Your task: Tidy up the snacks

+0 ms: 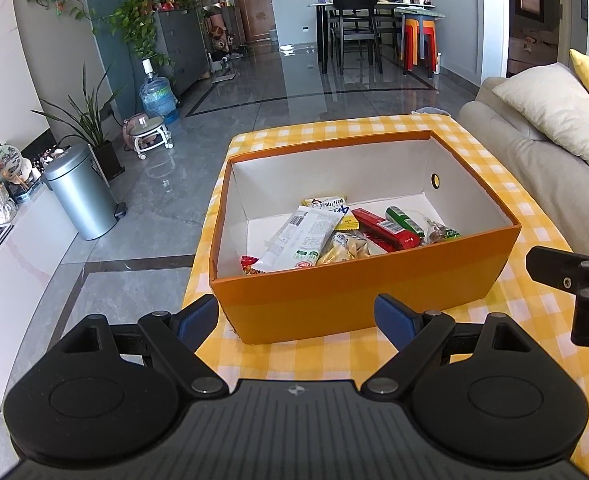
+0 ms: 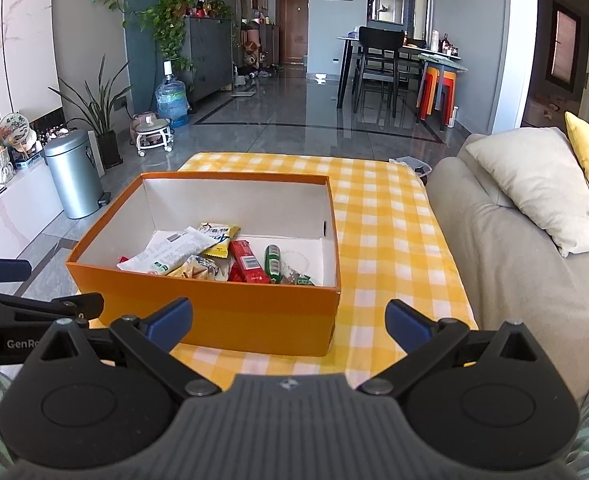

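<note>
An orange box point(image 1: 358, 280) with a white inside stands on a yellow checked tablecloth point(image 1: 374, 128). It also shows in the right wrist view point(image 2: 214, 312). Several snack packets lie in it: a long white packet point(image 1: 298, 240), a red bar point(image 1: 386, 229), a green packet point(image 1: 404, 220) and a yellow one point(image 1: 328, 203). The red bar point(image 2: 246, 266) and green packet point(image 2: 272, 262) show in the right view too. My left gripper point(image 1: 296, 318) is open and empty, just before the box's near wall. My right gripper point(image 2: 288, 322) is open and empty, before the box's near right corner.
A beige sofa point(image 2: 514, 264) with a cream cushion point(image 2: 542, 184) borders the table on the right. A metal bin point(image 1: 80, 192), plants and a water jug point(image 1: 158, 98) stand on the floor at the left. A dining table with chairs point(image 1: 358, 28) is far back.
</note>
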The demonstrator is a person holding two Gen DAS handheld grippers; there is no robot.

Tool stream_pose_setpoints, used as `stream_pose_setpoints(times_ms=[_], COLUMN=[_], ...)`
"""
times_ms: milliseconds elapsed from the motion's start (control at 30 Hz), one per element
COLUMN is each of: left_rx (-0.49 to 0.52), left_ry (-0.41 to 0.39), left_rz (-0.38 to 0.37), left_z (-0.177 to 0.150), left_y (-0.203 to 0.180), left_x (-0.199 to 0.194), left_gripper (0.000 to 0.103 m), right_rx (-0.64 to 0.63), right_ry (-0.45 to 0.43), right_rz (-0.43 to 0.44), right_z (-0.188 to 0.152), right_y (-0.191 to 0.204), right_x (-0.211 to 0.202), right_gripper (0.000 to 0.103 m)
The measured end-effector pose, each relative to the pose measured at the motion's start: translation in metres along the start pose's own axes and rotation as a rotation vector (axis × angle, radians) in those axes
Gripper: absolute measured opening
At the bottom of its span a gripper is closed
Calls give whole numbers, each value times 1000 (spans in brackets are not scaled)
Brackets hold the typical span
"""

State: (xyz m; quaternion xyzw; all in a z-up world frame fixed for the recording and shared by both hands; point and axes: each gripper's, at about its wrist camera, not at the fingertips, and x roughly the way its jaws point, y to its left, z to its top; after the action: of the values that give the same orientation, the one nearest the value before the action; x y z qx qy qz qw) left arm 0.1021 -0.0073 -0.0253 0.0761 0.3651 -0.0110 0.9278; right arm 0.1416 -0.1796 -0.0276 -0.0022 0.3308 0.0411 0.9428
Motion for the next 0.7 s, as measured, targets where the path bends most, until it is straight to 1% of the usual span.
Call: stream_pose_setpoints(times_ms=[533,700], left_rx=[-6,6], left_ry=[3,5], left_rz=[-5,-1], left_z=[2,3], left_y=[2,0], left_x=[-4,-5], left_gripper=[102,102], right_rx=[2,2], right_ry=[-6,-7], right_rz=[-5,-5], right_z=[1,1], right_y=[0,0], right_x=[-3,-3], right_gripper=[99,99])
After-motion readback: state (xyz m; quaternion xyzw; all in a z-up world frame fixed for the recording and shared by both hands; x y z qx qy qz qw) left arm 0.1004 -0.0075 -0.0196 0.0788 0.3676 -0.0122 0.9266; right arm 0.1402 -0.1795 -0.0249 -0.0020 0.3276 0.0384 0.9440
